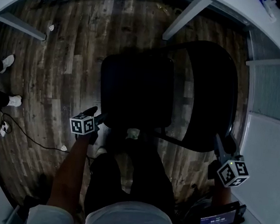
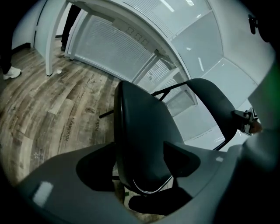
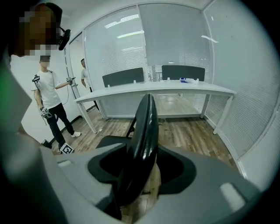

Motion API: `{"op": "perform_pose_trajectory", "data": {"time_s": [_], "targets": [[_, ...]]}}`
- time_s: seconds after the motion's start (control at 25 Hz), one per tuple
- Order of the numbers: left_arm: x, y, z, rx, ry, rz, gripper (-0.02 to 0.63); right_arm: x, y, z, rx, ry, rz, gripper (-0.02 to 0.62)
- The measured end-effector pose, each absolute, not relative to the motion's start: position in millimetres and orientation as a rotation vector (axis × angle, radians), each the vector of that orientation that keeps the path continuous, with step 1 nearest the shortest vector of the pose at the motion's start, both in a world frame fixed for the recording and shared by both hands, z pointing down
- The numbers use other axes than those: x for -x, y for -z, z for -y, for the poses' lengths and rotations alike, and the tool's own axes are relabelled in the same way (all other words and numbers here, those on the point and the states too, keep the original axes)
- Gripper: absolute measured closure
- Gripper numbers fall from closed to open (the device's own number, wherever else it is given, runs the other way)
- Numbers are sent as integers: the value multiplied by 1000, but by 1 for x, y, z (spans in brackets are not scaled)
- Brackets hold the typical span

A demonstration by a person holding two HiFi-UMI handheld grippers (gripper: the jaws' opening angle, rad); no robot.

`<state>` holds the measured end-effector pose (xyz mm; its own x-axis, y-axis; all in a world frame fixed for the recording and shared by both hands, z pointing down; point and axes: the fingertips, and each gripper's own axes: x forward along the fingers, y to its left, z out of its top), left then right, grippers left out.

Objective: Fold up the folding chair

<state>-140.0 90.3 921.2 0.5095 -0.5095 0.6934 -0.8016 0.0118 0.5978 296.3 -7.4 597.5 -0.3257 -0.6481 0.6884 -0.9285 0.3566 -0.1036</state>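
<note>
Wood floor, wht desk, glass walls

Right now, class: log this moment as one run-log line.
left gripper: open around seat edge | right gripper: open around backrest | fold: not yet done

Bare floor left of chair, desk behind

In your head view the folding chair's legs mostly hide under its seat; a bystander is cut off at left
</note>
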Motion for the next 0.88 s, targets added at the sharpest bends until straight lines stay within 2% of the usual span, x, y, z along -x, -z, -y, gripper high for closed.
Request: {"op": "perform_pose_trajectory", "data": {"time_s": [0.36,0.64,0.8,0.88], "targets": [[136,-969,-86,-1522,-92,1050,192,-286,-601,10,-1380,-715,2084,393],[116,-980,-83,-1493,95,879,189,-277,-610,9,-1376,-761,2097,392],[100,-979,-80,-1521,77,795,192,-270,-612,8,-1376,-774,2100,393],[99,-980,-80,-1518,69,780,215,-268,-609,8,-1383,-777,2106,393]]}}
